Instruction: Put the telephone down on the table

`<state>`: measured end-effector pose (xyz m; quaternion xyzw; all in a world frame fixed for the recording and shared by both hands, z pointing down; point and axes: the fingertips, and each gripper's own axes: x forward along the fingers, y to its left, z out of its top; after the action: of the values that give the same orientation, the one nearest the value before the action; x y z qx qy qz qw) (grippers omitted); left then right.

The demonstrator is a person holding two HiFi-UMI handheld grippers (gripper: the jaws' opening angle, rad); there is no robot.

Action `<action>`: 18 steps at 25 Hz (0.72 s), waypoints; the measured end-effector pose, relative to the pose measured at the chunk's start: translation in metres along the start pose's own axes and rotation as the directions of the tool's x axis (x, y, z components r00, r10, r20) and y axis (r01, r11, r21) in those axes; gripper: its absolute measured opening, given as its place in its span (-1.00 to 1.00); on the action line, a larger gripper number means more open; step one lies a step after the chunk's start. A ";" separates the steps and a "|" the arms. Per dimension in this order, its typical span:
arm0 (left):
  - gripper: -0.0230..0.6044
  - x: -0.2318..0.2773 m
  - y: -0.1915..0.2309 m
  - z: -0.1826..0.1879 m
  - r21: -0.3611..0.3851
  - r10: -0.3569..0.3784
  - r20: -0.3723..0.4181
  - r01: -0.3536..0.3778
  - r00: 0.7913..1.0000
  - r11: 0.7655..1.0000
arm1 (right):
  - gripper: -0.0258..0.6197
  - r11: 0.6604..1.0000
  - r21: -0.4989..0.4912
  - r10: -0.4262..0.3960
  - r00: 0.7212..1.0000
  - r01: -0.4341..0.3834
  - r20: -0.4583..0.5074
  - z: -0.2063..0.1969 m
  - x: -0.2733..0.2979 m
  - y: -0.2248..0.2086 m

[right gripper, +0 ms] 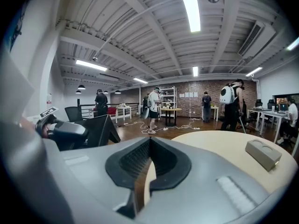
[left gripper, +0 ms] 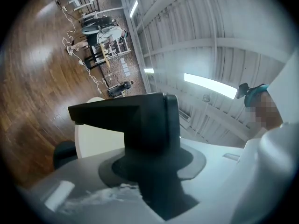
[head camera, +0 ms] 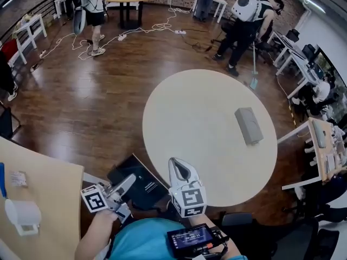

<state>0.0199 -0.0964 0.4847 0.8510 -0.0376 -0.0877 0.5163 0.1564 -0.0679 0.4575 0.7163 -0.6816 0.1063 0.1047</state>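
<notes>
The telephone (head camera: 140,182) is a flat black unit, held off the table's near-left rim above the wooden floor. My left gripper (head camera: 129,182) is shut on it; in the left gripper view the black telephone (left gripper: 140,120) fills the space between the jaws. The round cream table (head camera: 206,112) lies ahead and to the right. My right gripper (head camera: 177,163) hovers over the table's near edge, shut and empty, its dark pads (right gripper: 140,160) meeting at the tip. In the right gripper view the telephone (right gripper: 100,129) shows at the left.
A grey rectangular box (head camera: 249,125) lies on the table's right side. A light wooden desk (head camera: 49,199) with white items stands at the lower left. People (head camera: 244,20) stand at the far end, and cables (head camera: 124,34) trail across the floor.
</notes>
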 end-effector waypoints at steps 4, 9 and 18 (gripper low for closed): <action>-0.37 -0.057 0.019 0.015 0.004 0.011 0.063 -0.011 0.998 1.000 | -0.94 0.996 -0.057 0.062 0.998 -0.062 -0.005 -0.008 0.021 0.061; -0.37 -0.122 0.016 0.034 0.013 0.052 0.111 -0.054 0.992 0.998 | -0.94 0.985 -0.100 0.137 0.991 -0.137 -0.010 0.004 0.029 0.130; -0.37 -0.238 0.014 0.062 0.014 0.132 0.239 -0.139 0.962 0.990 | -0.94 0.948 -0.139 0.286 0.958 -0.285 -0.019 0.013 0.052 0.253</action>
<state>-0.2245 -0.1200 0.4955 0.8378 -0.1586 -0.1527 0.4997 -0.0934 -0.1334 0.4622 0.6012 -0.7839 0.0717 0.1375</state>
